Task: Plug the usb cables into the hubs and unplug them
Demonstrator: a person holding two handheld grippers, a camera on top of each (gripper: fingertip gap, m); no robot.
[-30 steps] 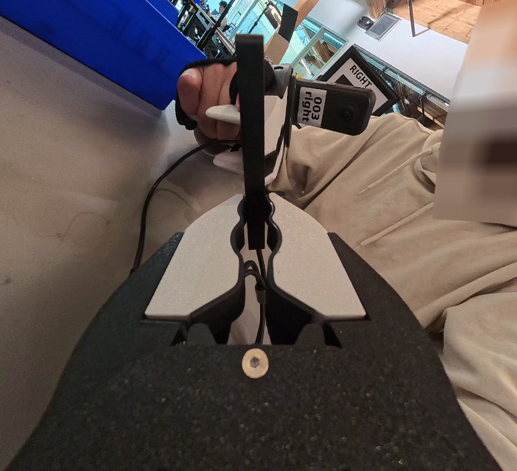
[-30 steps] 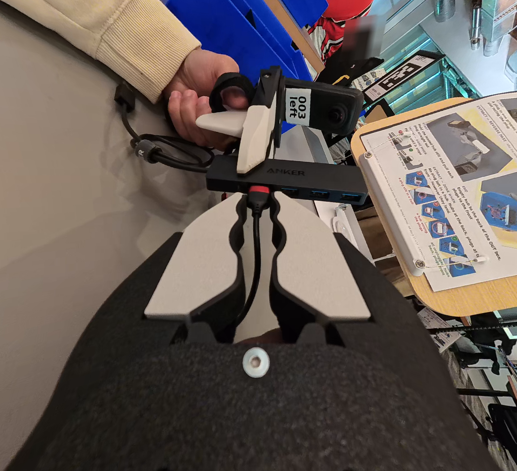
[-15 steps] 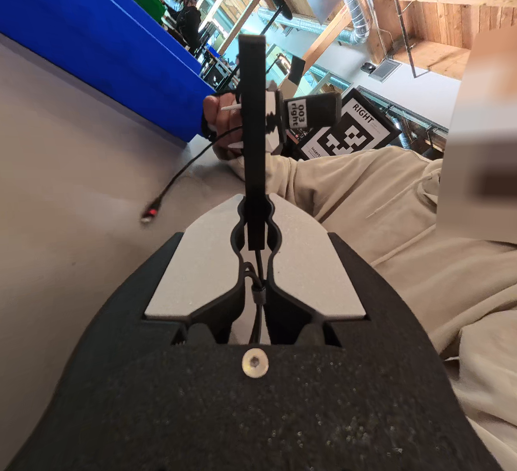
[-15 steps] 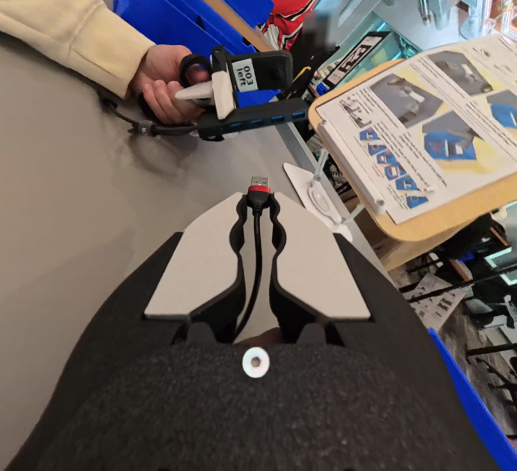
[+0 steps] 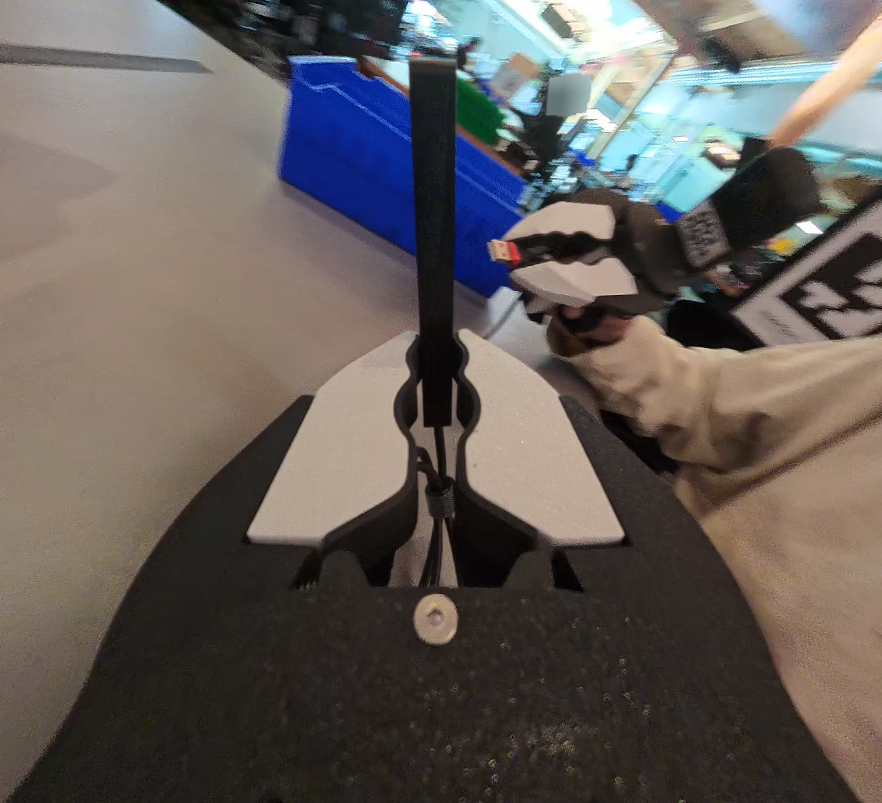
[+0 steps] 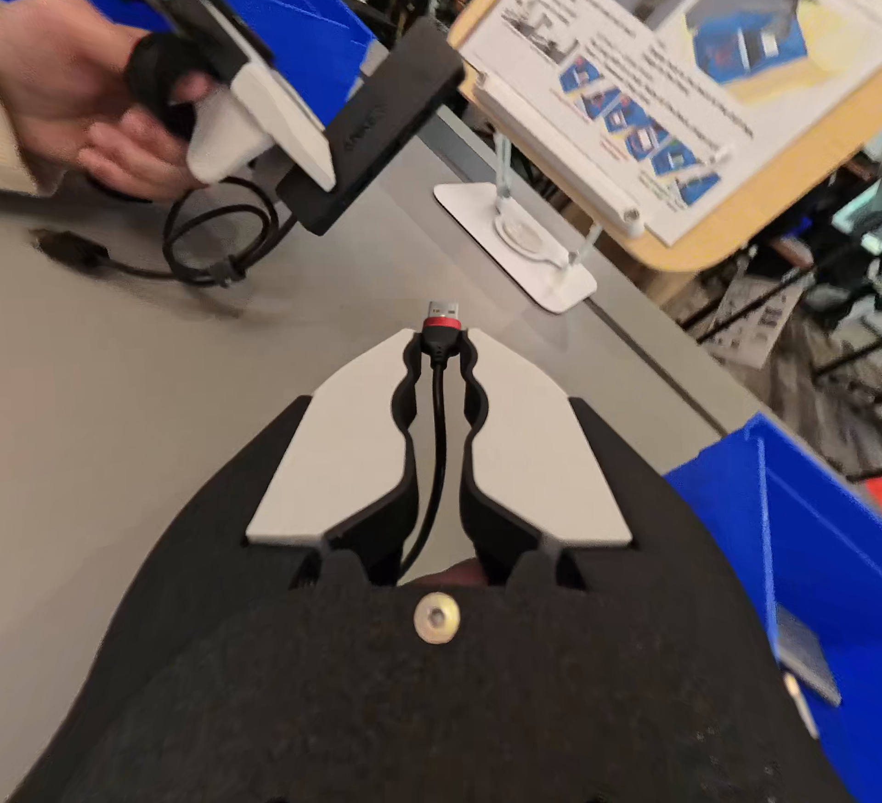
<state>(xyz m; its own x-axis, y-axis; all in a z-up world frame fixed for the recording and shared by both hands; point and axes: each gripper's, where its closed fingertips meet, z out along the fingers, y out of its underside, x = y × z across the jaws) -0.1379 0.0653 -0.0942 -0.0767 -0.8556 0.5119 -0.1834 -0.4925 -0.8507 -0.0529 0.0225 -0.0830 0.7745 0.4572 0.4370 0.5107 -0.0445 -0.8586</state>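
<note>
My left gripper (image 5: 435, 341) is shut on the black USB hub (image 5: 433, 207), which stands up edge-on between its fingers. The hub also shows in the right wrist view (image 6: 382, 122), held above the table, with its own coiled cable (image 6: 219, 246) hanging to the table. My right gripper (image 6: 441, 336) is shut on the black USB cable with the red-ringed plug (image 6: 443, 315); the metal tip sticks out past the fingertips. The plug is out of the hub and well apart from it. In the left wrist view the right gripper (image 5: 515, 255) holds the plug (image 5: 503, 251) to the right of the hub.
A grey table (image 6: 143, 398) lies under both grippers. Blue bins stand at the back (image 5: 362, 160) and at the right (image 6: 811, 541). A tilted wooden board with instruction sheets (image 6: 692, 64) on a white stand (image 6: 520, 241) sits behind the plug. A beige sleeve (image 5: 716, 422) crosses the right.
The plug has come out of the hub. The right gripper pulled back and away with the cable; the left gripper swung the hub aside. Both views are now blurred by motion.
</note>
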